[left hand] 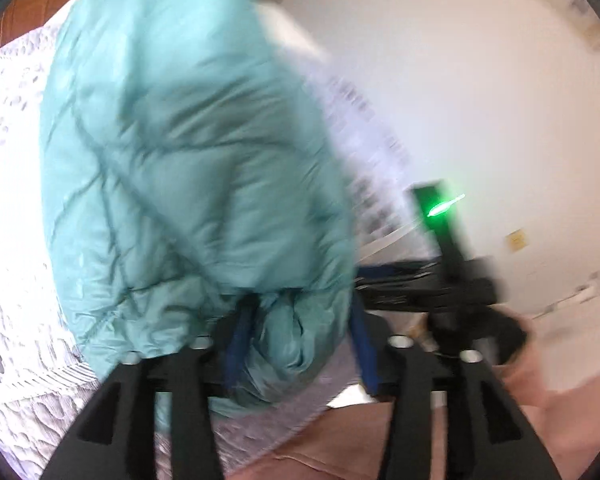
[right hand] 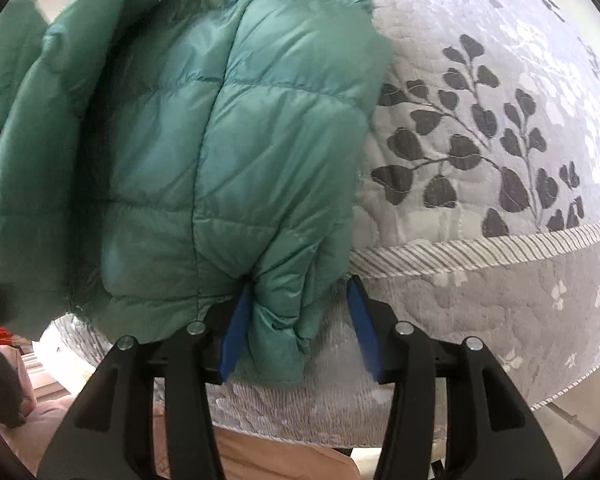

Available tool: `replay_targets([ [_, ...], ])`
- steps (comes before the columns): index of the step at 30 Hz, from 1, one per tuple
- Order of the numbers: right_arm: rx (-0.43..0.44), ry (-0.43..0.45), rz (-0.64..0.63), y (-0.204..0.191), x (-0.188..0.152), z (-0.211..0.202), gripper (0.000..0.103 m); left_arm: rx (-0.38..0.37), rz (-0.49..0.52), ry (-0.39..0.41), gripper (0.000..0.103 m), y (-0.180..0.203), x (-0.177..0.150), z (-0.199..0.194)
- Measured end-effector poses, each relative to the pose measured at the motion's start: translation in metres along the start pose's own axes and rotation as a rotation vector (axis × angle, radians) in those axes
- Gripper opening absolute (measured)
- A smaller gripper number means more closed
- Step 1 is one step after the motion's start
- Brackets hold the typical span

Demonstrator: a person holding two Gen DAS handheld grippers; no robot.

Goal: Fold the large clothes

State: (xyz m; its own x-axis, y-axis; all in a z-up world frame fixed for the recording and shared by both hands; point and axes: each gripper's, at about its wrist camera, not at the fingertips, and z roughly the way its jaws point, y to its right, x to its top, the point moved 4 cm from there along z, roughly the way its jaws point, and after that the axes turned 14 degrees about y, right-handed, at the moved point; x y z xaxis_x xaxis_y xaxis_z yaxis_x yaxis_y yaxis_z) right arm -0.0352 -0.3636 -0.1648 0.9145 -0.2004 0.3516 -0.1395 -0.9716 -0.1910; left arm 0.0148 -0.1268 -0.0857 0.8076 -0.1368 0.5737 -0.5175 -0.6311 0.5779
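Note:
A teal quilted puffer jacket [left hand: 188,140] lies bunched on a bed and fills the left half of both views. My left gripper [left hand: 300,308] has a rolled fold of the jacket between its blue pads. The fold leans on the left pad, and a gap shows beside the right pad lower down. This view is blurred. My right gripper [right hand: 300,286] points steeply down over another edge of the jacket [right hand: 220,140]. That fold rests against its left pad [right hand: 232,336] and stands clear of the right pad, so the jaws are open.
A white quilted bedspread [right hand: 480,280] with grey leaf print covers the bed, its striped edge band running across. A white wall [left hand: 480,100] rises behind. A black device with a green light [left hand: 440,216] sits at the right. Pink clothing [left hand: 340,440] shows below.

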Motion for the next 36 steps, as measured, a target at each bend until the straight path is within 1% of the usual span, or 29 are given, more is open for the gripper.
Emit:
replay_targets([
  [1, -0.005, 0.009, -0.001, 0.002, 0.002, -0.004, 0.048, -0.028, -0.032, 0.052, 0.054, -0.005, 0.007, -0.017],
  [2, -0.01, 0.029, -0.006, 0.002, 0.005, -0.012, 0.048, -0.028, -0.063, 0.098, 0.054, -0.012, 0.013, -0.03],
  [4, -0.007, 0.06, -0.015, 0.001, 0.01, -0.024, 0.048, 0.012, -0.189, 0.22, 0.054, -0.05, 0.029, -0.062],
  [5, -0.001, 0.079, -0.025, -0.001, 0.014, -0.031, 0.049, 0.053, -0.247, 0.251, 0.053, -0.074, 0.034, -0.072],
  [6, 0.002, 0.088, -0.036, -0.003, 0.017, -0.034, 0.049, 0.083, -0.286, 0.253, 0.053, -0.093, 0.038, -0.074],
  [8, 0.0, 0.095, -0.052, -0.005, 0.021, -0.036, 0.05, 0.088, -0.324, 0.223, 0.052, -0.117, 0.041, -0.07],
  [11, 0.001, 0.085, -0.059, -0.007, 0.025, -0.032, 0.05, 0.079, -0.302, 0.182, 0.052, -0.128, 0.045, -0.057],
  [13, -0.002, 0.085, -0.063, -0.014, 0.027, -0.03, 0.05, 0.046, -0.296, 0.15, 0.052, -0.124, 0.049, -0.038],
  [18, -0.008, 0.095, -0.041, -0.016, 0.033, -0.034, 0.05, 0.008, -0.221, 0.046, 0.048, -0.104, 0.05, 0.01],
  [20, -0.004, 0.097, -0.018, -0.011, 0.036, -0.035, 0.05, 0.014, -0.183, 0.019, 0.048, -0.098, 0.049, 0.022],
  [22, 0.0, 0.105, -0.001, -0.005, 0.042, -0.039, 0.05, 0.037, -0.151, 0.003, 0.048, -0.092, 0.033, 0.026],
  [24, 0.007, 0.126, 0.012, -0.007, 0.046, -0.046, 0.05, 0.062, -0.123, -0.013, 0.049, -0.091, 0.033, 0.027],
  [25, 0.018, 0.137, 0.016, -0.008, 0.048, -0.051, 0.051, 0.07, -0.115, -0.019, 0.049, -0.09, 0.034, 0.03],
  [26, 0.044, 0.156, 0.025, -0.009, 0.053, -0.058, 0.057, 0.079, -0.108, -0.024, 0.049, -0.091, 0.034, 0.03],
  [27, 0.063, 0.164, 0.025, -0.011, 0.056, -0.062, 0.065, 0.082, -0.106, -0.026, 0.049, -0.091, 0.034, 0.029],
  [29, 0.114, 0.172, 0.004, -0.022, 0.065, -0.063, 0.073, 0.086, -0.098, -0.03, 0.049, -0.09, 0.034, 0.029],
  [32, 0.166, 0.135, 0.017, -0.04, 0.077, -0.048, 0.073, 0.096, -0.08, -0.034, 0.05, -0.09, 0.035, 0.025],
  [34, 0.172, 0.118, 0.031, -0.043, 0.078, -0.04, 0.073, 0.098, -0.073, -0.035, 0.05, -0.074, 0.034, 0.04],
  [36, 0.186, 0.108, 0.038, -0.047, 0.082, -0.034, 0.073, 0.099, -0.068, -0.036, 0.05, -0.074, 0.034, 0.037],
])
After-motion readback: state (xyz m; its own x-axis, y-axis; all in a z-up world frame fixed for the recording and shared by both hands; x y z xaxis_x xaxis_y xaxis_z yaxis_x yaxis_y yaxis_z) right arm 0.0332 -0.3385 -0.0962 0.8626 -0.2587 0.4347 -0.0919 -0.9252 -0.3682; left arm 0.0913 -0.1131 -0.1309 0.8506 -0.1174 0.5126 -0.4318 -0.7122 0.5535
